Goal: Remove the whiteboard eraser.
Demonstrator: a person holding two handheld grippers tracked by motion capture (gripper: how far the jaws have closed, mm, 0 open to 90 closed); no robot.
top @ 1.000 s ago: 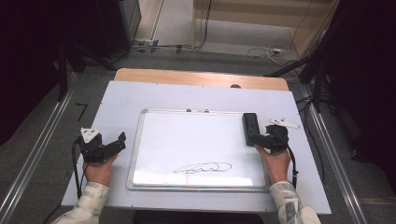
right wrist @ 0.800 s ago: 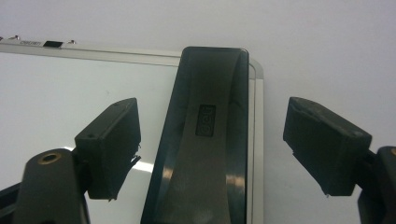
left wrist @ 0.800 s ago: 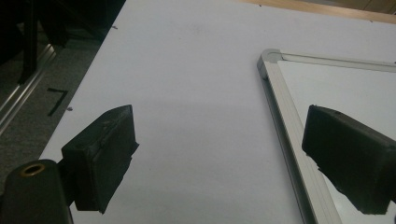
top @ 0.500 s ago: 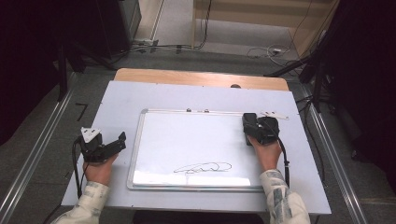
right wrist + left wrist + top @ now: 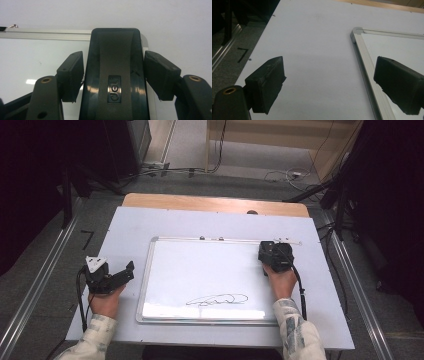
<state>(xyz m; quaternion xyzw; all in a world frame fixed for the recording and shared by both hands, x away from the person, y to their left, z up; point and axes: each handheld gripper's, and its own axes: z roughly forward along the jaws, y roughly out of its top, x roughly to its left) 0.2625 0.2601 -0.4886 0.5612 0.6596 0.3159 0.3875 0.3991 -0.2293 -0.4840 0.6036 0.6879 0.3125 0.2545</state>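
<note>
A white whiteboard [image 5: 200, 270] with a metal frame lies flat on the pale table [image 5: 135, 225], with a black scribble [image 5: 217, 299] near its front edge. A black eraser [image 5: 265, 251] rests at the board's far right corner. My right gripper [image 5: 272, 255] sits over it. In the right gripper view the eraser [image 5: 115, 50] stands lengthwise between the jaws of my right gripper [image 5: 113, 72], which have just been closing, and both pads touch its sides. My left gripper [image 5: 125, 272] rests open on the table left of the board, with nothing in it [image 5: 329, 67].
The board's left frame edge [image 5: 362, 57] runs close by the left gripper's right jaw. A wooden strip [image 5: 215, 204] borders the table's far side. Metal rails [image 5: 35, 285] run along both sides, and cables [image 5: 285, 172] lie on the floor beyond.
The right hand moved left and forward onto the eraser at the board's far right corner, and its jaws closed around it. The left hand stayed put.
</note>
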